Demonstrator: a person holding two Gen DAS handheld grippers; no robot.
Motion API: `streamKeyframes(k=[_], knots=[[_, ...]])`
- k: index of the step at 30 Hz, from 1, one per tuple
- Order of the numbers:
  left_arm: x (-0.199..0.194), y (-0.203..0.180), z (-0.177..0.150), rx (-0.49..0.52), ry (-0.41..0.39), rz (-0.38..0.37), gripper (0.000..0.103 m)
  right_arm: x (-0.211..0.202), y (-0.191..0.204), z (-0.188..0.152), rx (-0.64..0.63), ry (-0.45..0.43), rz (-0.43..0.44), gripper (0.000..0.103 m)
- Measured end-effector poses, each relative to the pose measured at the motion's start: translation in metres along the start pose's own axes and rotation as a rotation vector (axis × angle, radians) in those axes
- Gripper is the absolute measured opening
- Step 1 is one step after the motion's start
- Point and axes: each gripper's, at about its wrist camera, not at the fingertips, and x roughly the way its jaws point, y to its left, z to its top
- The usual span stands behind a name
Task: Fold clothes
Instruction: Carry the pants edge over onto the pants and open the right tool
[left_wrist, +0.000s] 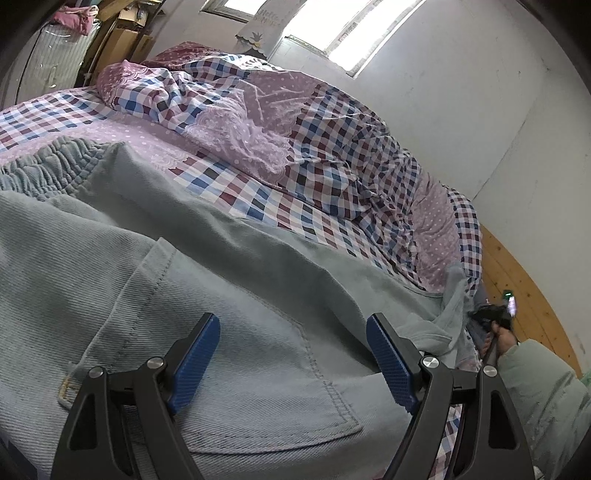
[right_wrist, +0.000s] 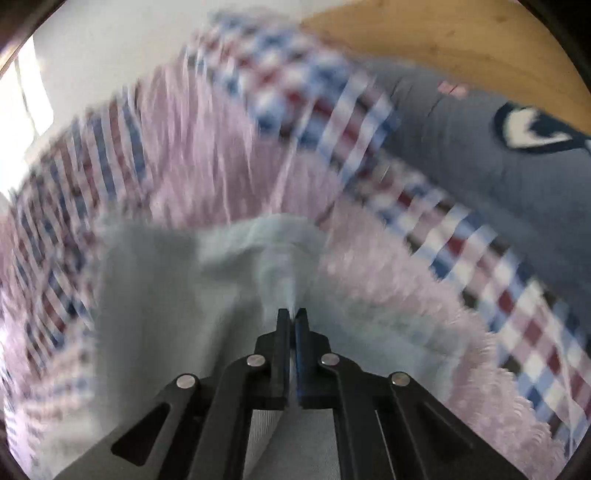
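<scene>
Two tools work over a pair of pale green denim trousers (left_wrist: 155, 266) spread on a bed. In the left wrist view, the left tool (left_wrist: 291, 354) hangs just above the trousers with its blue-padded fingers (left_wrist: 195, 365) spread wide apart, holding nothing; a stitched back pocket (left_wrist: 240, 369) lies directly beneath them, and the gathered elastic waistband (left_wrist: 48, 166) sits at the far left. The bed is covered by a checked sheet (left_wrist: 258, 199) in red, blue and white, with a rumpled checked and lilac dotted quilt (left_wrist: 280, 122) heaped behind the trousers, toward a white wall and bright window (left_wrist: 354, 29). In the right wrist view, which is blurred, the right tool (right_wrist: 293, 314) has its fingers pressed together on a raised fold of the same pale green cloth (right_wrist: 229, 266). A grey-blue garment (right_wrist: 480, 155) lies at the upper right, beside a wooden board (right_wrist: 443, 40).
</scene>
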Motion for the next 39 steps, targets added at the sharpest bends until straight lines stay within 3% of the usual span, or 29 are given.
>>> streamKeyframes(k=[3, 6, 8, 10, 13, 16, 21, 24, 28, 34, 39], knots=[[-0.003, 0.002, 0.002, -0.020, -0.006, -0.019, 0.085, -0.039, -0.006, 0.004, 0.046, -0.019, -0.020, 0.000], [-0.004, 0.005, 0.003, -0.042, -0.007, -0.032, 0.085, -0.050, -0.012, 0.001, 0.044, 0.038, -0.042, 0.005], [-0.004, 0.005, 0.004, -0.047, -0.008, -0.032, 0.085, -0.036, -0.022, -0.004, 0.012, 0.127, -0.049, 0.022], [-0.004, 0.004, 0.004, -0.045, -0.007, -0.031, 0.085, -0.022, -0.041, -0.012, 0.036, 0.189, -0.062, 0.032], [-0.002, 0.001, 0.003, -0.036, -0.006, -0.025, 0.085, -0.016, -0.067, -0.026, 0.104, 0.230, -0.081, 0.037], [-0.001, -0.002, 0.002, -0.026, -0.001, -0.023, 0.085, -0.020, -0.061, -0.040, 0.067, 0.264, -0.064, 0.037], [0.002, -0.008, -0.001, -0.004, 0.011, -0.024, 0.085, -0.066, 0.033, -0.089, -0.221, 0.300, 0.183, 0.037], [0.003, -0.008, 0.000, -0.012, 0.014, -0.026, 0.085, -0.108, 0.112, -0.138, -0.480, 0.321, 0.388, 0.037], [0.005, -0.008, 0.000, -0.026, 0.030, -0.025, 0.085, -0.159, 0.202, -0.218, -0.887, 0.358, 0.544, 0.034], [0.010, -0.013, 0.002, -0.012, 0.070, -0.005, 0.085, -0.187, 0.276, -0.295, -1.250, 0.368, 0.522, 0.032], [0.016, -0.012, 0.005, -0.020, 0.119, 0.006, 0.085, -0.167, 0.302, -0.329, -1.432, 0.405, 0.405, 0.028]])
